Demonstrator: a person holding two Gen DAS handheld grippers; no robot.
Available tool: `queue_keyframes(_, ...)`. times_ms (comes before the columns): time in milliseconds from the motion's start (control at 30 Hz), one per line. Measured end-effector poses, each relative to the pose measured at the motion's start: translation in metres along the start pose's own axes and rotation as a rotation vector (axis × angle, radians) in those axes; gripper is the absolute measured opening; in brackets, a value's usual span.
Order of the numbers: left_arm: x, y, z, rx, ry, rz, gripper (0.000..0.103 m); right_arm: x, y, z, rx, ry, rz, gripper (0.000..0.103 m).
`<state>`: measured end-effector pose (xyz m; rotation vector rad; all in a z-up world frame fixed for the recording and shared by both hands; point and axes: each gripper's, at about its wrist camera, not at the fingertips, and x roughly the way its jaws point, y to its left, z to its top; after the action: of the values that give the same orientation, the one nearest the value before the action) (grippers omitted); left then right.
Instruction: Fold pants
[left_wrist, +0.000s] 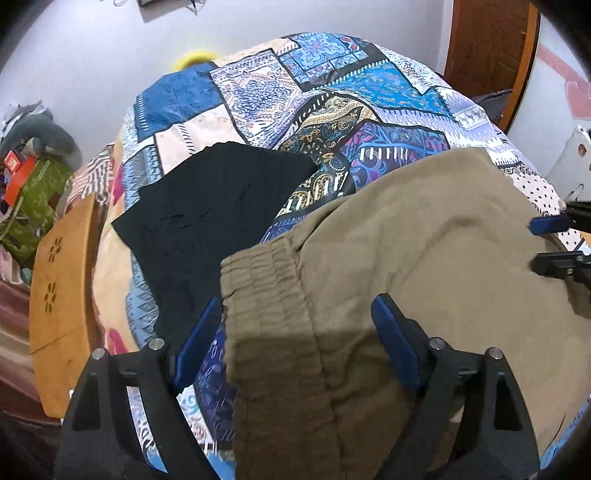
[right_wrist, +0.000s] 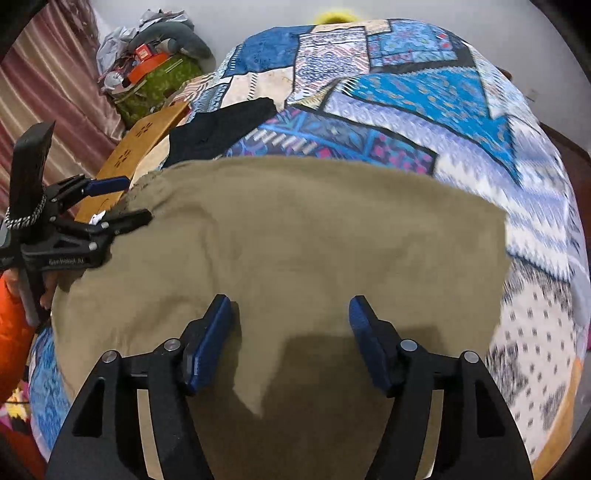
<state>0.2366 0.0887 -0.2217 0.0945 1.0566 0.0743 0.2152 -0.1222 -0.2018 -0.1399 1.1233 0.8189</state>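
Observation:
Khaki pants lie folded on the patchwork bedspread, their elastic waistband toward the left. My left gripper is open, hovering over the waistband with a finger on each side of it. It also shows in the right wrist view at the pants' left edge. My right gripper is open above the near part of the pants. Its fingertips show at the right edge of the left wrist view.
A black folded garment lies on the bed left of the pants. A wooden board stands at the bed's left side. Clutter with a green bag sits on the floor by the wall. A wooden door is at the far right.

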Motion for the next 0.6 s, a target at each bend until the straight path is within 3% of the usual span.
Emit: queue_keyframes(600, -0.068, 0.025, -0.054, -0.061, -0.060, 0.064, 0.091, -0.058, -0.010, -0.083, 0.176, -0.102, -0.106, 0.071)
